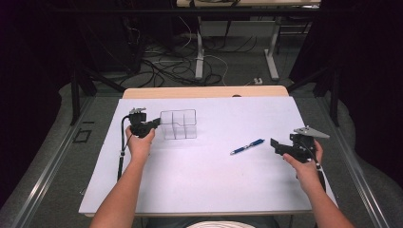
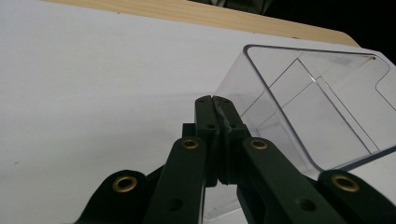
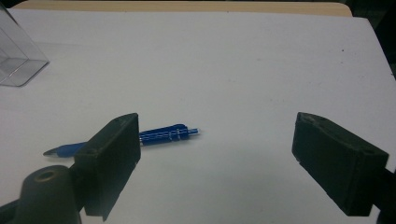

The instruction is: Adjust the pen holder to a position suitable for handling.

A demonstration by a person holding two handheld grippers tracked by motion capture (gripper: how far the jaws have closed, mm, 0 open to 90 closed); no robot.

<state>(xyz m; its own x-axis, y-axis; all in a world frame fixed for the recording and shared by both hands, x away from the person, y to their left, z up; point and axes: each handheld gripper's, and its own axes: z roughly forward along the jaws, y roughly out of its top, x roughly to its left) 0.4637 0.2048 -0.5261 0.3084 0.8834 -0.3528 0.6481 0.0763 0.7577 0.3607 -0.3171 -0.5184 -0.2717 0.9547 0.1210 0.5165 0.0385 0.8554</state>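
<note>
Two grippers work over the white table (image 1: 199,185). On the left, the left gripper (image 1: 156,123) has its jaws clamped on the near wall of the clear plastic box (image 1: 178,124). Well to the right, the right gripper (image 1: 274,144) stands with jaws spread wide and empty, and the blue pen (image 1: 247,147) lies flat just beyond them.

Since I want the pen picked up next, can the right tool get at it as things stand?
Probably yes. The right tool stands open and faces the blue pen, which lies alone on the white table. Nothing lies between them, and the clear organizer sits well off to the side.
</note>
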